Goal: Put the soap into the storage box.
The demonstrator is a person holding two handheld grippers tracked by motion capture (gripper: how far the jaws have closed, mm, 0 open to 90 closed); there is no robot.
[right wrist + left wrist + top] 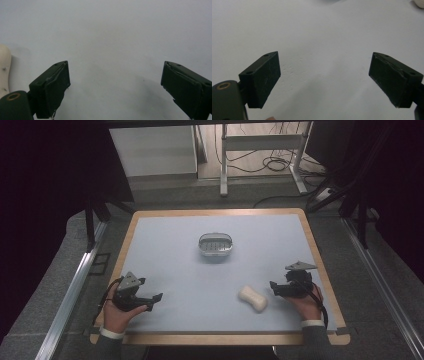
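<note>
1 bar of soap (252, 298), pale and waisted like a bone, lies on the near right part of the blue mat (180, 270). Its long axis runs on a slant, from the far left end down to the near right end. My right gripper (274, 287) sits just to its right and a touch farther from me, with the jaws pointing left toward it, so the soap is just left of those jaw tips, near but not touching. In the right gripper view the soap (4, 70) shows at the left edge, outside the left jaw rather than between the 2. Those jaws stand wide apart with nothing between them but mat.

My left gripper (154, 302) rests at the near left of the table, well apart from the soap, its jaws also spread wide over bare mat and holding nothing. The right hand (306, 306) is clearly the nearer one, so I judge the pick falls to it: I would need to swing the jaws across the narrow waist of the soap, square to that slanted axis.

Farther off, near the middle of the mat, stands 1 metal soap dish (216, 244), oval, with a perforated floor and nothing in it, which I take as the likely destination.

Count: 1 soap, 1 dish, 2 grippers.
</note>
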